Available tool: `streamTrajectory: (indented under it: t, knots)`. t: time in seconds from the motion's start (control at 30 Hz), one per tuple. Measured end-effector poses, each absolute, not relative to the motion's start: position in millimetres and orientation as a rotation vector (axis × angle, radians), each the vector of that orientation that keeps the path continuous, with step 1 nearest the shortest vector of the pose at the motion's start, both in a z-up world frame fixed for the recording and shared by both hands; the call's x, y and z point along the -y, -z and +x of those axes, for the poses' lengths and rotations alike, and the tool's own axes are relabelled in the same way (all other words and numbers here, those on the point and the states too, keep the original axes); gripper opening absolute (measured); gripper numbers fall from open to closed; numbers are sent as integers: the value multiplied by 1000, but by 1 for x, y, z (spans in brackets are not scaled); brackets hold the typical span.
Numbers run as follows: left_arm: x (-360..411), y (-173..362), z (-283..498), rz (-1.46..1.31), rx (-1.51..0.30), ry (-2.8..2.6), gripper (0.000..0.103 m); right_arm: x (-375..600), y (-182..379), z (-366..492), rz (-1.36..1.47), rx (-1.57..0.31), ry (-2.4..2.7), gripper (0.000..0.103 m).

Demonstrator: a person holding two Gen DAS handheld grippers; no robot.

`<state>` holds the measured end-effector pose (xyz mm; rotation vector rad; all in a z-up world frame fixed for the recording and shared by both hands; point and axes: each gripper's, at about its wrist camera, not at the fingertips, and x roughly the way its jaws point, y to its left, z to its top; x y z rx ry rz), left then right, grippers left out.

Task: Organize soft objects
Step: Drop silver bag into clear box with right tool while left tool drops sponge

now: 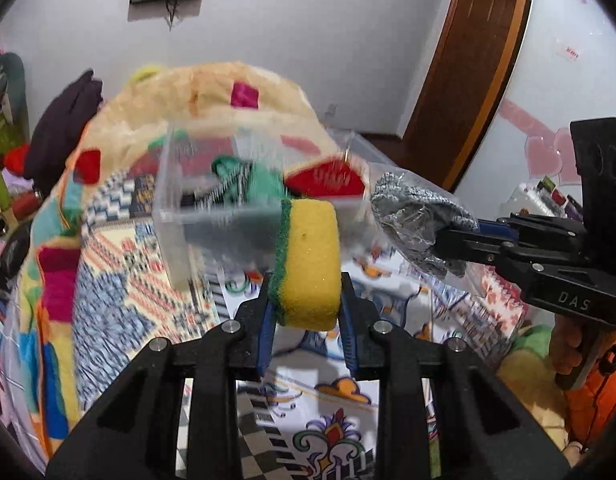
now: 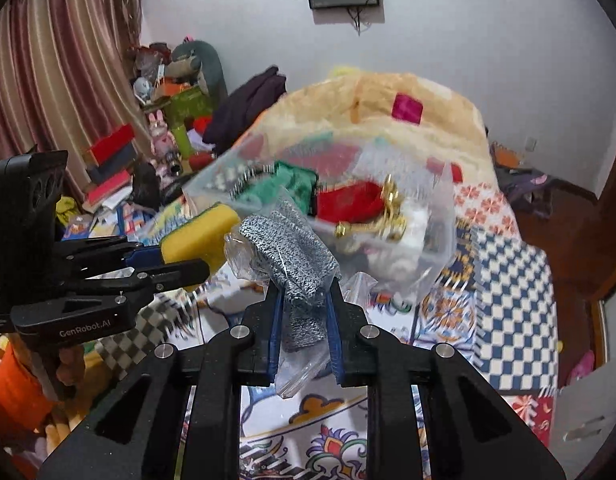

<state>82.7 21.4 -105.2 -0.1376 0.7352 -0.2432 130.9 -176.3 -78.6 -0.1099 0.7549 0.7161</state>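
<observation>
My left gripper (image 1: 306, 294) is shut on a yellow sponge with a green scrub side (image 1: 308, 260); the sponge also shows in the right wrist view (image 2: 199, 238). My right gripper (image 2: 305, 298) is shut on a grey knitted cloth in a clear plastic bag (image 2: 291, 256), which also shows in the left wrist view (image 1: 420, 220). Just beyond both stands a clear plastic box (image 1: 175, 216), also in the right wrist view (image 2: 436, 248), holding a green cloth (image 2: 287, 188), a red pouch (image 2: 348, 200) and a gold trinket (image 2: 388, 216). Both held items hover near the box's front.
The box rests on a bed with a patterned quilt (image 2: 504, 280). A cream blanket heap with coloured patches (image 2: 408, 100) lies behind it. Cluttered shelves and boxes (image 2: 147, 140) stand at the left by a curtain. A wooden door frame (image 1: 468, 80) is at the right.
</observation>
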Motion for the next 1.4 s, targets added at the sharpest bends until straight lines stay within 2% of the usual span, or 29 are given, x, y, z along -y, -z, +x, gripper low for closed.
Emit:
streamTrajectory:
  t: [0.43, 1.3, 1.37, 1.4]
  knots:
    - [-32, 42, 121, -131, -568, 185, 28, 183, 36, 158, -78, -603, -626, 18]
    - [-10, 111, 195, -73, -777, 171, 28, 156, 99, 216, -121, -774, -571, 19]
    - [-9, 112, 196, -66, -782, 163, 30, 154, 102, 217, -128, -785, -571, 20]
    - [-8, 112, 197, -65, -783, 161, 35, 153, 104, 217, -131, -790, -574, 22]
